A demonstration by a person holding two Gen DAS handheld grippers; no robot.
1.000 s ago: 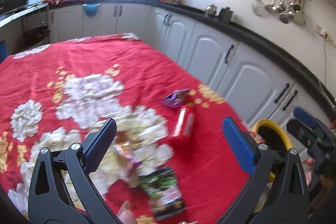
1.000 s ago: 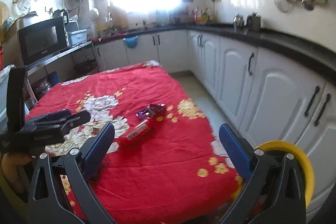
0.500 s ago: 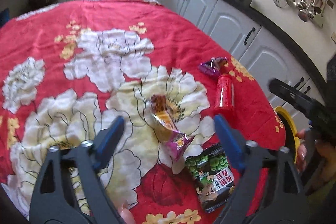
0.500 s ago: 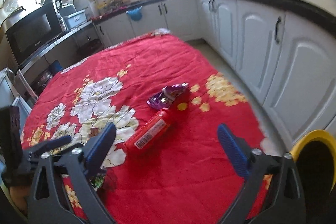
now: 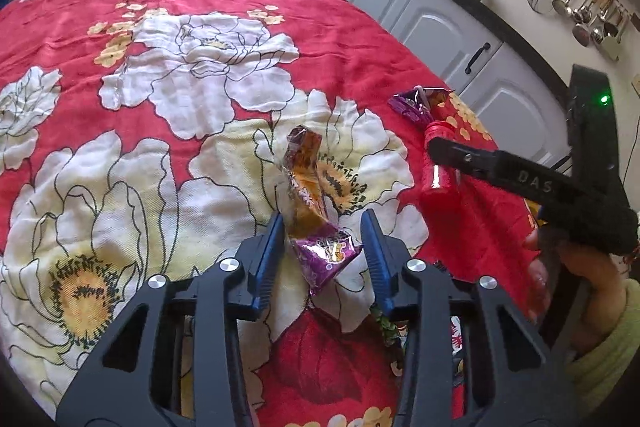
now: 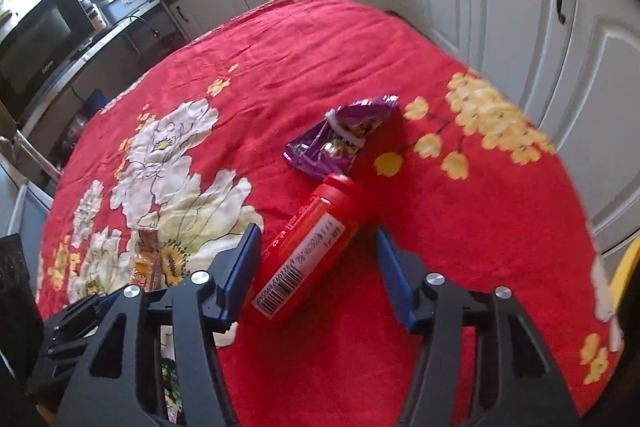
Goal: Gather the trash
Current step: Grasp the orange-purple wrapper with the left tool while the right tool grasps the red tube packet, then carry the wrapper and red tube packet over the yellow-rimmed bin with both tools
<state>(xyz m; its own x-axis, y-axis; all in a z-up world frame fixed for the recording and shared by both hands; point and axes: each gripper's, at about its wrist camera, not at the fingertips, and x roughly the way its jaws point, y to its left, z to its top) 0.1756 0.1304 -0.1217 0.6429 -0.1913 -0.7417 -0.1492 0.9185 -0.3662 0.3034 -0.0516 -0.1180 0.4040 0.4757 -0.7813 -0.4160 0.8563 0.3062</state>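
Both grippers open — L (image 5: 323, 241) straddles wrapper (image 5: 316, 223), R (image 6: 316, 261) tube (image 6: 312, 247).

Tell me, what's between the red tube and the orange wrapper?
Only bare flowered tablecloth lies between the red tube and the orange wrapper, clearest in the left wrist view.

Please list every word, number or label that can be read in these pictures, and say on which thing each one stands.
"DAS": on the black arm of the right gripper, left wrist view; further letters are hidden.
Barcode with digits on the red tube: blurred, not readable.
Brand on the microwave: too small.
Print on the orange and purple wrapper and the purple wrapper: not legible.
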